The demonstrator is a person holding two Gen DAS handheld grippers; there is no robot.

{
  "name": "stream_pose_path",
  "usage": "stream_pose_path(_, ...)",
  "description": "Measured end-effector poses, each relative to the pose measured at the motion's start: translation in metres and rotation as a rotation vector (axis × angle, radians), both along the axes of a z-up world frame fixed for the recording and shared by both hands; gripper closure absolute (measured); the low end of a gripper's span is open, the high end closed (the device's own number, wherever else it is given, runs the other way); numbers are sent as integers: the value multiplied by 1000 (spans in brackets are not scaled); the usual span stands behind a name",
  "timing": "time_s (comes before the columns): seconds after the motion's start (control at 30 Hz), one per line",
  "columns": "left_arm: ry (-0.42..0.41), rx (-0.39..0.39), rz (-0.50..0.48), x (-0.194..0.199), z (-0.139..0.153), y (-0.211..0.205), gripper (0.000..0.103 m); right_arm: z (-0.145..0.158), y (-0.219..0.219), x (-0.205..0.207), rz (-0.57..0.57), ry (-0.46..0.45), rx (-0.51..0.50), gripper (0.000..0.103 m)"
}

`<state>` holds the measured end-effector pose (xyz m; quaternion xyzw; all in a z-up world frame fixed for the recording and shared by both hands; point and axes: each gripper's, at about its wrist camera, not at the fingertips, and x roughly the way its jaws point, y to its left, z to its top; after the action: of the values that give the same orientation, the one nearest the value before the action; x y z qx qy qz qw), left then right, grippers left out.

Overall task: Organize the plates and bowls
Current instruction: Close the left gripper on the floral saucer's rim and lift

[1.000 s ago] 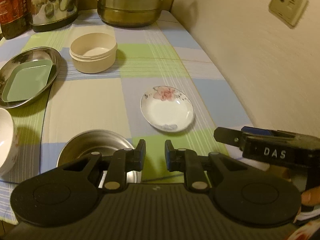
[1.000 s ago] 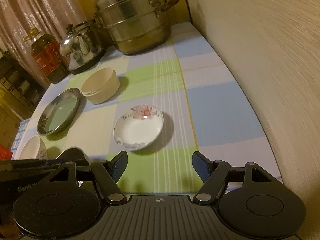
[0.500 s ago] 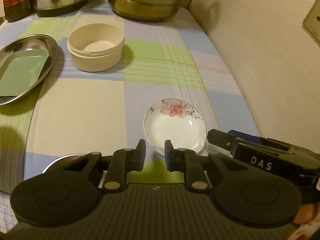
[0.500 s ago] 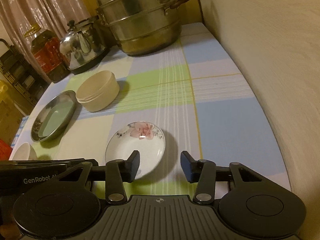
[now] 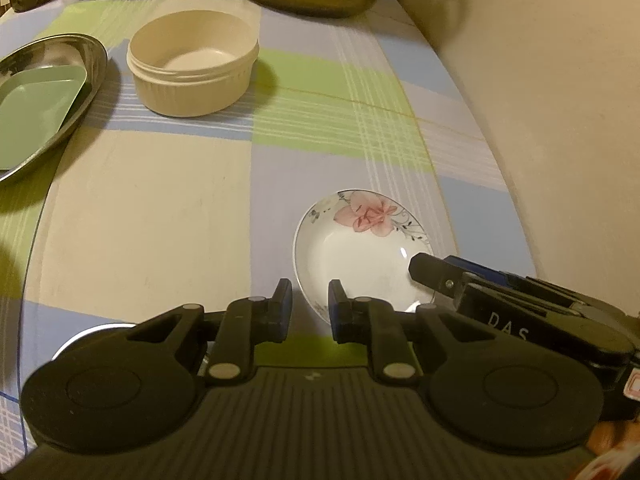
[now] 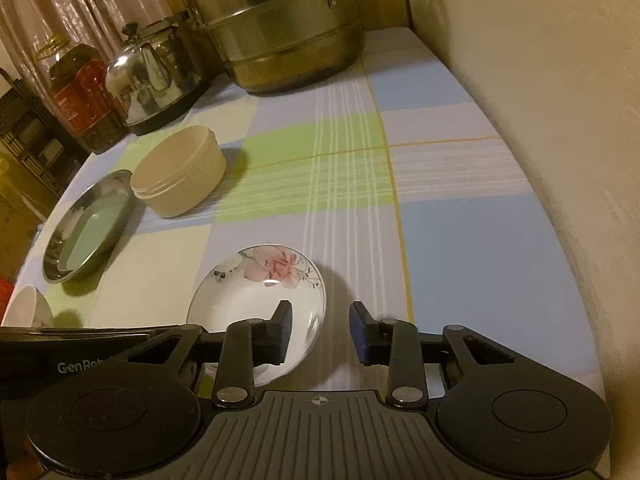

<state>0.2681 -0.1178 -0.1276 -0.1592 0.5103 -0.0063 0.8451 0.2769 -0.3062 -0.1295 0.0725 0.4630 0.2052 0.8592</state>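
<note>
Right wrist view: white, pink-flowered saucer (image 6: 256,300), rim between narrowing, not-yet-gripping jaws.

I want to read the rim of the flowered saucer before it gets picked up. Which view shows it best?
The left wrist view: the flowered saucer shows most of its rim, with only the near edge and right side covered. In the right wrist view the saucer is clear at the far rim, but one finger hides its near part.

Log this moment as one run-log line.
right gripper: open, jaws closing astride floral dish rim | left gripper: empty, narrow gap, near dish | dish: on tablecloth
</note>
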Motion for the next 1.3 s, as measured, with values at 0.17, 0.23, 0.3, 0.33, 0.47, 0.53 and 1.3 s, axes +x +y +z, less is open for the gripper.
stream_pose_path(0.17, 9, 6, 2, 5, -4, 0, 87, -4, 3, 4, 2, 6, -4, 77)
stream_pose_path(0.23, 13, 8, 6, 7, -6, 1, 88, -5, 4, 5, 5, 10, -3, 82)
stream_pose_path(0.3, 14, 6, 7, 8, -7, 1, 89, -6, 5, 6, 6, 11, -4, 84)
stream_pose_path(0.33, 13, 8, 6, 9, -7, 1, 90, -7, 5, 7, 8, 11, -5, 86)
stream_pose_path(0.47, 10, 14, -7, 12, -8, -1, 93, -8, 7, 9, 11, 19, -6, 94)
stream_pose_path(0.53, 7, 19, -10, 13, -9, -2, 93, -8, 6, 9, 11, 19, -8, 95)
stream_pose_path(1.3, -50, 13, 10, -2, 17, 18, 94, 13, 18, 6, 24, -3, 39, 96)
